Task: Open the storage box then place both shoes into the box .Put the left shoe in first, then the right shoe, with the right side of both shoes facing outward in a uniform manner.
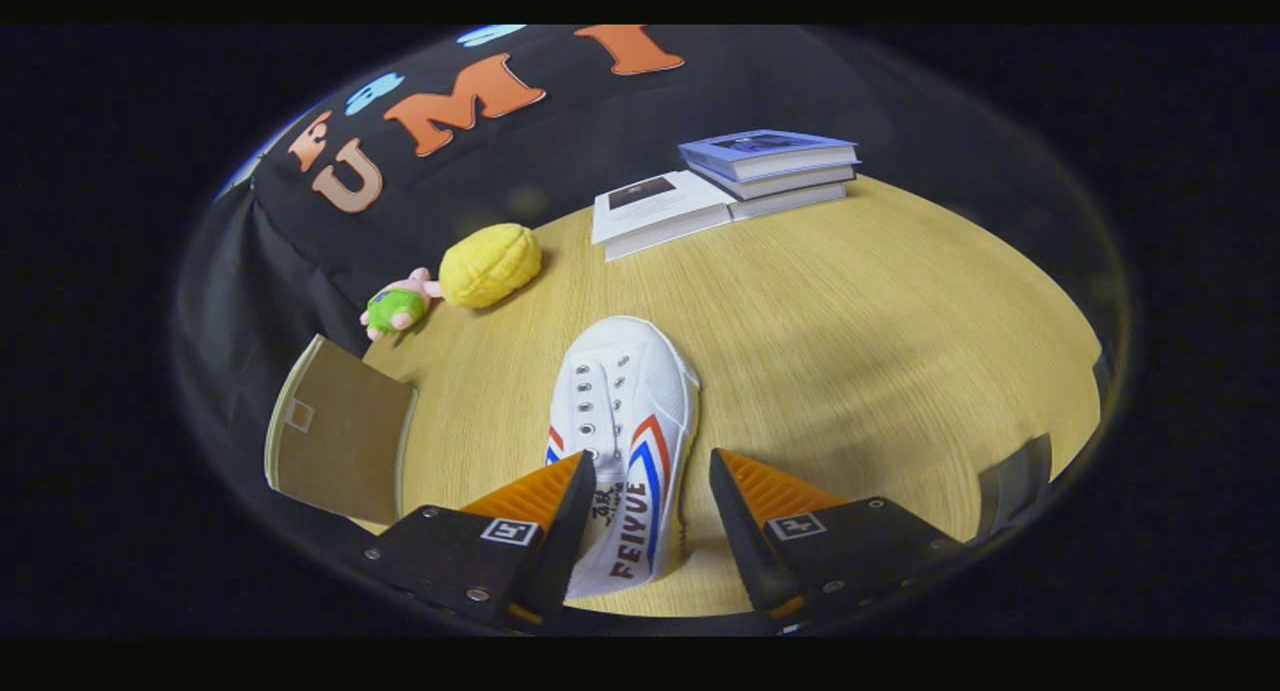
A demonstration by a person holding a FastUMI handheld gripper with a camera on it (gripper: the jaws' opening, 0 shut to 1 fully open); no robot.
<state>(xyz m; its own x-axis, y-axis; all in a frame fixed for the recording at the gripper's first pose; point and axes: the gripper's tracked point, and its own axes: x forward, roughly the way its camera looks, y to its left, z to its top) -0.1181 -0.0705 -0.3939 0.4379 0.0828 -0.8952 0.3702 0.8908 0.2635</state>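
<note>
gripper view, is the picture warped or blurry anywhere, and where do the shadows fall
In the gripper view the fisheye bows the table edge into a curve and the rim is soft; the shoe between the open gripper fingers is sharp; soft shadows fall beside the fingers and the books.

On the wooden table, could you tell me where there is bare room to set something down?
The widest bare patch of table lies beyond the right finger, between the shoe and the books. It is crowded around the plush toys and cardboard flap. The open gripper straddles the shoe.
</note>
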